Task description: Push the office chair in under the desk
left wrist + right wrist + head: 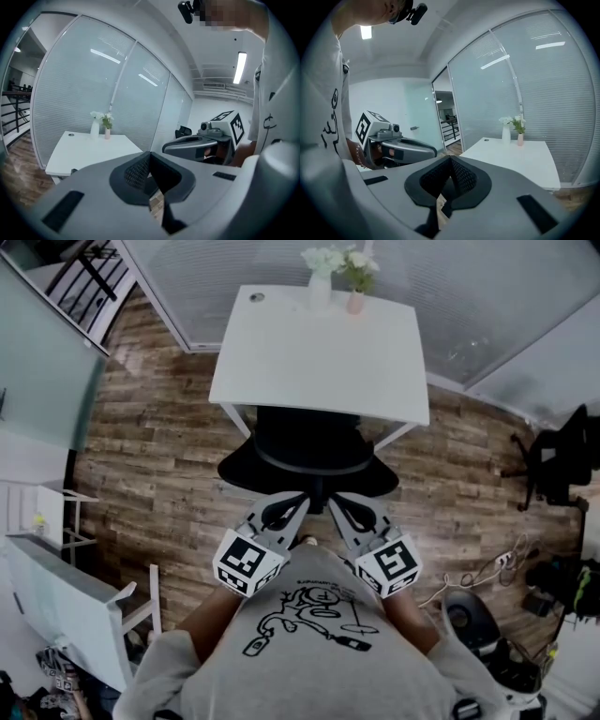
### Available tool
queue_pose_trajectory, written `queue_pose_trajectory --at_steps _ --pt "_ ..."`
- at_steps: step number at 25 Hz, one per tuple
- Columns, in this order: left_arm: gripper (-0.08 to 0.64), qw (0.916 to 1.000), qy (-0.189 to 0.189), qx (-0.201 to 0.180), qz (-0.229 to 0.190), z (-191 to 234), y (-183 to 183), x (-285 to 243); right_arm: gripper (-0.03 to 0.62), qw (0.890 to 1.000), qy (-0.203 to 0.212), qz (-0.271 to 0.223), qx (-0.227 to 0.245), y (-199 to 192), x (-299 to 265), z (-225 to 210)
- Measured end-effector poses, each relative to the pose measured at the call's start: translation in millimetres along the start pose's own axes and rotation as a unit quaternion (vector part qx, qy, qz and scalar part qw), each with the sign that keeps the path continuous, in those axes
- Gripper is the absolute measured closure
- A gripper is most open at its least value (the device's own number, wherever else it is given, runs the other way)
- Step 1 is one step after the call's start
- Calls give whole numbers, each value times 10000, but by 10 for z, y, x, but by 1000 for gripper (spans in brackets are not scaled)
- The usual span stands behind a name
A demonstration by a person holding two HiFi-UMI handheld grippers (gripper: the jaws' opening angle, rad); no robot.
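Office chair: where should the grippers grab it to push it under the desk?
On the office chair, probably its wide black back nearest the person, coming from the person's side. Its front already sits under the desk, so pushing there sends it straight in. The left gripper and right gripper, both shut, could take one side each.

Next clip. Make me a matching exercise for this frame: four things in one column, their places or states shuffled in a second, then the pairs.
1. office chair
2. white vase
3. left hand-held gripper
4. second black chair

A. jaws shut, empty
B. on the desk's far edge
C. off at the right, away from the desk
D. at the desk's near edge

Pairs: 1-D, 2-B, 3-A, 4-C
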State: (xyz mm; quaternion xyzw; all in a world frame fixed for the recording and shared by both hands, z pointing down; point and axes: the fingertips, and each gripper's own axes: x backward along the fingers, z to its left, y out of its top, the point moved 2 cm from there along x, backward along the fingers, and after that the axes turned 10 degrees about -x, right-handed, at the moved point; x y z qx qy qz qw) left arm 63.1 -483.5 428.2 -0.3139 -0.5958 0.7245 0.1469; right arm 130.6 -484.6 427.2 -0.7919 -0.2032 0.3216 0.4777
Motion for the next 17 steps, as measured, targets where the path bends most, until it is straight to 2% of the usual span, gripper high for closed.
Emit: queue_pose_trajectory --at_steps 5,17 --pt "558 9999 45 -70 -84 1 26 16 557 10000 -5 -35 -18 2 17 -3" --pt "558 9999 39 34 -89 -9 39 -2 557 10000 -33 -26 -4 31 31 -21"
